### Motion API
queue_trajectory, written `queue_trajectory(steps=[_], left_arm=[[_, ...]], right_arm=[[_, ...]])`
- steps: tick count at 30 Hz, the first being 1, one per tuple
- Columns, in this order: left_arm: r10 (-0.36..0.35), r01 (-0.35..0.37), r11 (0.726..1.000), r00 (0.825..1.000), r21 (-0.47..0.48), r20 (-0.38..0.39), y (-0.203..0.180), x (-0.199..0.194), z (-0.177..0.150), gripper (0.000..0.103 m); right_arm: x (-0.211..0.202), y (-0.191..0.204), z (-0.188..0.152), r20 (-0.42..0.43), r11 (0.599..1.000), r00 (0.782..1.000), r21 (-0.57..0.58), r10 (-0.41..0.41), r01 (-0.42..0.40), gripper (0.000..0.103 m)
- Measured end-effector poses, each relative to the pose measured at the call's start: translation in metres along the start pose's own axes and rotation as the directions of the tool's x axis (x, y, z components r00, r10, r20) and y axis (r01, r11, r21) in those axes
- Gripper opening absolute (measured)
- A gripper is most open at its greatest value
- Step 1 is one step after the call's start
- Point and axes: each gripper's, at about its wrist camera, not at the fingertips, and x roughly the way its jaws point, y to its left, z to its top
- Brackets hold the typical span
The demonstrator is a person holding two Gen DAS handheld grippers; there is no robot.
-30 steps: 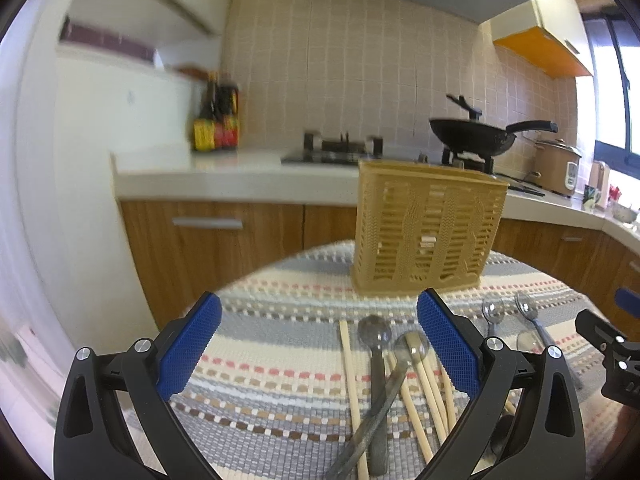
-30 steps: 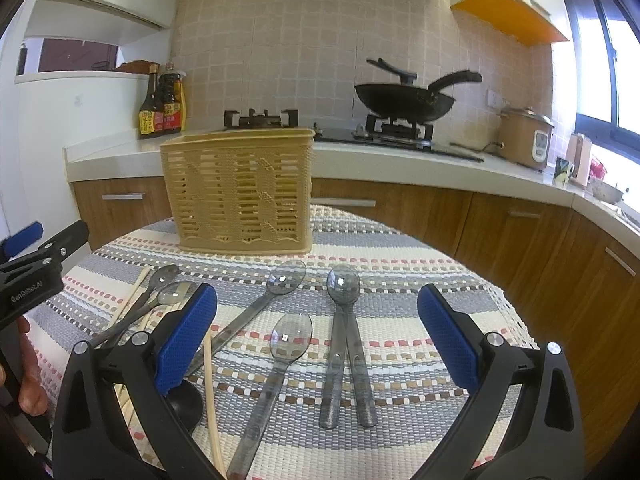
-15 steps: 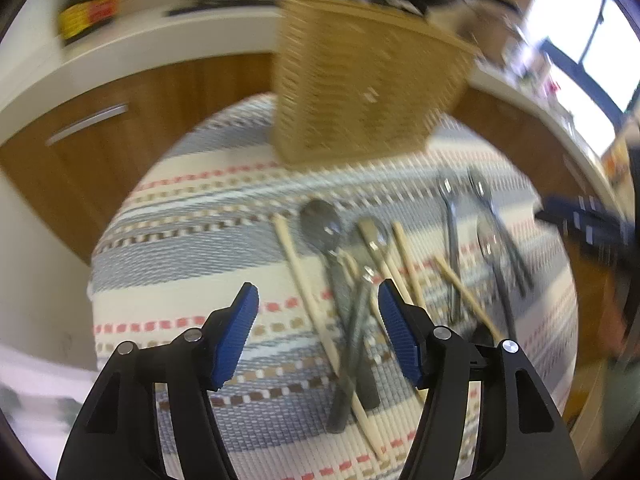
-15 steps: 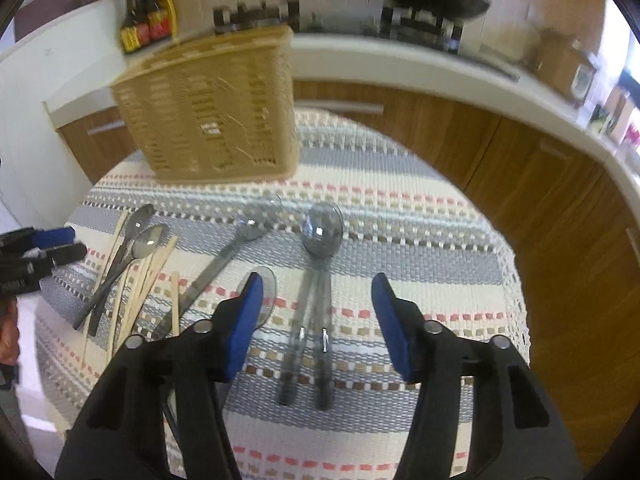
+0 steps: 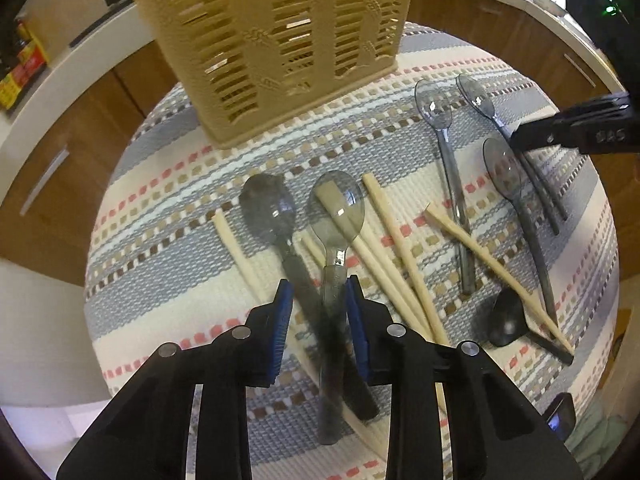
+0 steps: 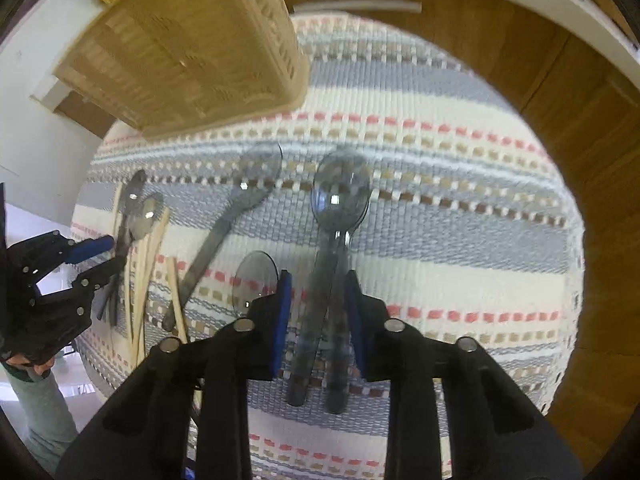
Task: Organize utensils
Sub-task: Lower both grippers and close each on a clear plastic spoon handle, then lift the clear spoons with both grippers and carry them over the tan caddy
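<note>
Both grippers have tipped from level down over the striped woven cloth (image 5: pixel 160 280) on the round table. A slotted tan plastic basket (image 5: pixel 280 40) stands behind smoky plastic spoons (image 5: pixel 272 216) and pale chopsticks (image 5: pixel 400 240). The left gripper (image 5: pixel 318 300), jaws closing, straddles two spoon handles; the right gripper (image 6: pixel 318 300), also closing, brackets a stacked spoon pair (image 6: pixel 340 200).

The beige slotted basket (image 5: pixel 276 40) is cut off at the top edge. The right wrist view is blurred; two stacked spoons (image 6: pixel 336 240) smear between the fingers (image 6: pixel 282 312).
</note>
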Motion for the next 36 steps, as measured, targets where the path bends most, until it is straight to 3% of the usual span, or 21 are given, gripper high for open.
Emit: queue_trajectory(steps=[1, 4, 5, 10, 19, 20, 22, 23, 26, 31, 36], left_arm=[[-0.001, 0.001, 1.000, 1.000, -0.005, 0.000, 0.000, 0.000, 0.001, 0.024], [0.001, -0.001, 1.000, 1.000, -0.015, 0.006, -0.003, 0.005, 0.007, 0.011], [0.000, 0.000, 1.000, 1.000, -0.023, 0.010, -0.003, 0.006, 0.009, 0.011], [-0.089, 0.093, 0.988, 0.995, -0.124, 0.043, 0.021, -0.002, 0.004, 0.002], [-0.074, 0.082, 0.983, 0.996, -0.161, 0.055, 0.032, -0.009, -0.006, 0.000], [-0.084, 0.093, 0.982, 0.995, -0.166, 0.058, 0.034, -0.009, -0.006, 0.001], [-0.095, 0.101, 0.983, 0.994, -0.155, 0.048, 0.032, -0.008, -0.005, 0.029], [-0.079, 0.084, 0.988, 0.996, -0.130, 0.043, 0.029, -0.008, -0.004, 0.035], [-0.079, 0.080, 0.992, 0.997, -0.098, 0.014, 0.021, -0.001, -0.001, 0.037], [-0.101, 0.100, 0.991, 0.995, -0.085, -0.008, 0.012, 0.011, 0.013, 0.012], [-0.092, 0.097, 0.988, 0.995, -0.123, 0.041, 0.010, 0.010, 0.016, 0.009]], right_arm=[[0.001, 0.001, 0.001, 0.001, 1.000, 1.000, -0.001, 0.006, -0.006, 0.012], [0.006, 0.006, 0.006, -0.012, 1.000, 1.000, -0.004, -0.008, 0.008, 0.011], [0.007, 0.009, 0.007, -0.015, 1.000, 1.000, -0.012, -0.014, 0.014, 0.011], [0.012, 0.026, 0.006, -0.003, 0.995, 0.998, -0.073, -0.070, 0.070, 0.010], [0.000, 0.020, 0.005, 0.038, 0.996, 0.998, -0.077, -0.050, 0.052, 0.010], [0.001, 0.018, 0.008, 0.038, 0.996, 0.998, -0.074, -0.057, 0.059, 0.010], [0.006, 0.022, 0.010, 0.032, 0.995, 0.998, -0.082, -0.055, 0.057, 0.010], [0.010, 0.020, 0.014, 0.015, 0.996, 0.999, -0.079, -0.038, 0.040, 0.010], [0.016, 0.017, 0.017, -0.002, 0.997, 1.000, -0.079, -0.018, 0.018, 0.011], [0.019, 0.022, 0.021, -0.014, 0.996, 0.999, -0.082, -0.046, 0.044, 0.011], [0.016, 0.037, 0.017, 0.038, 0.985, 0.995, -0.141, -0.093, 0.097, 0.009]])
